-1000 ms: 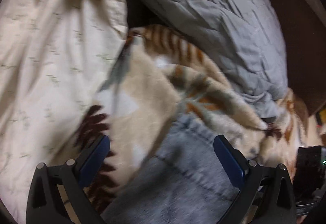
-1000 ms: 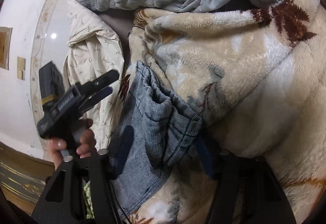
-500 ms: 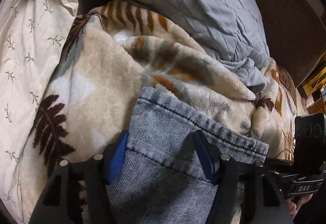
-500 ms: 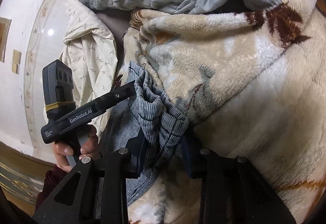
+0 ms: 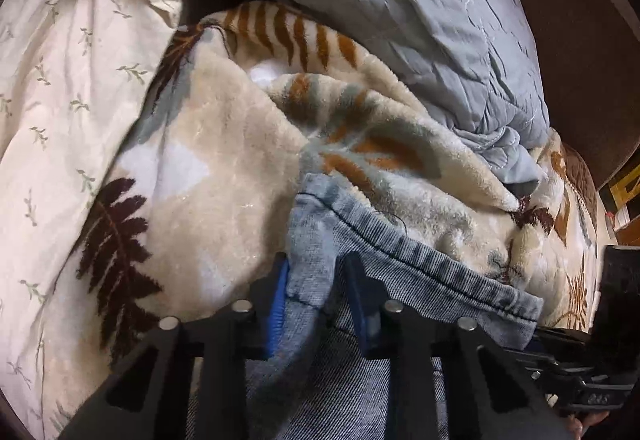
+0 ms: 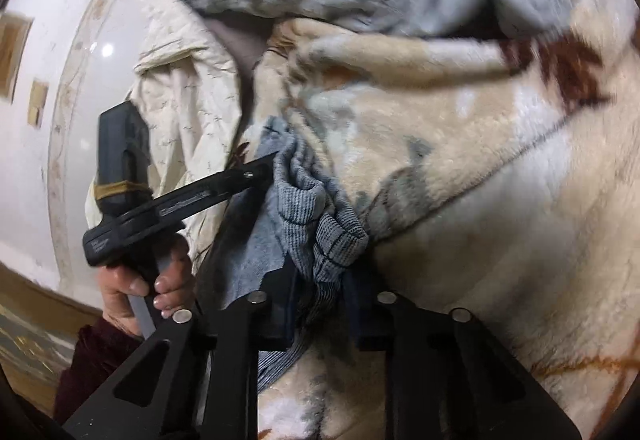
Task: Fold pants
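The pants [image 5: 404, 264] are faded blue denim and lie on a fluffy cream blanket. My left gripper [image 5: 316, 300] is shut on one corner of their hemmed edge. My right gripper [image 6: 320, 304] is shut on the other bunched corner of the pants [image 6: 320, 216]. The hem runs between the two grippers. In the right wrist view the left gripper [image 6: 268, 164] is held by a hand and pinches the cloth just left of mine. In the left wrist view the right gripper's body shows at the lower right edge, its fingers hidden.
The cream fleece blanket [image 5: 224, 176] with brown and orange leaf print covers the bed. A grey quilt [image 5: 420, 12] is heaped behind it. A cream pillow [image 5: 72, 88] with small sprigs lies to the left. A white wall [image 6: 36, 144] stands beyond the bed.
Both grippers have closed from open onto the pants' hem corners. The left gripper moved right onto the denim, and the hem has bunched up between the two.
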